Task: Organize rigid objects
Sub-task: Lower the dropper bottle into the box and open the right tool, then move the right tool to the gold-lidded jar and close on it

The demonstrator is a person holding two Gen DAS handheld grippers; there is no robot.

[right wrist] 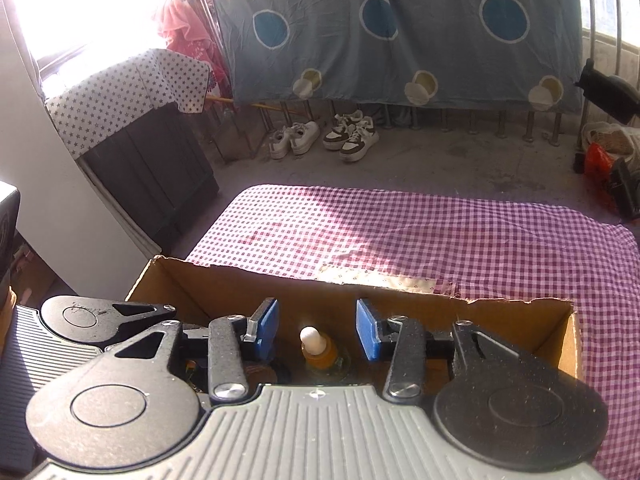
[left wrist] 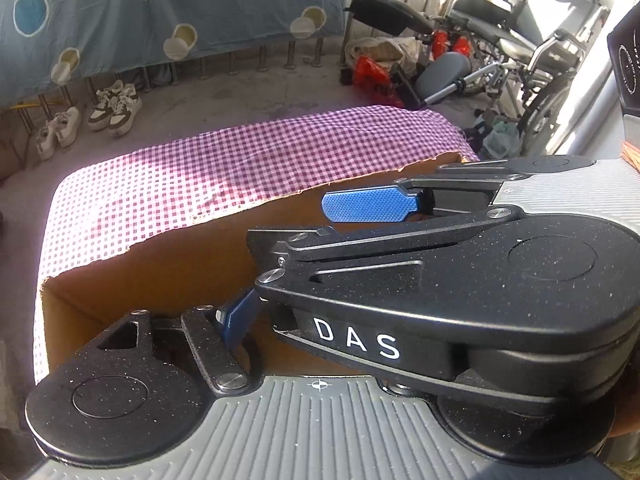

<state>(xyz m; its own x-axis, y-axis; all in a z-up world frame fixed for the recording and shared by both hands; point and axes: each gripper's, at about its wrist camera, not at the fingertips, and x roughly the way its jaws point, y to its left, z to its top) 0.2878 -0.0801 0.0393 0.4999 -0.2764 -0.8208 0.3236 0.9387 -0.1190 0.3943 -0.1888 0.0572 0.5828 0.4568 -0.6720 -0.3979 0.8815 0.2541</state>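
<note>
A brown cardboard box (right wrist: 280,292) stands open on a table with a pink checked cloth (right wrist: 440,240). Inside it stands a small amber bottle (right wrist: 318,354) with a white cap. My right gripper (right wrist: 316,328) is open above the box, its blue pads on either side of the bottle and apart from it. In the left wrist view the same box (left wrist: 160,272) lies ahead. The right gripper (left wrist: 352,220) crosses that view and hides most of the left gripper; only one blue left pad (left wrist: 240,320) shows, so I cannot tell the left gripper's state.
Past the table is a concrete floor with two pairs of shoes (right wrist: 324,136). A blue dotted sheet (right wrist: 400,32) hangs on a railing. A wheelchair (left wrist: 520,60) and bags stand at the right. A dark cabinet with a starred cloth (right wrist: 132,120) is at the left.
</note>
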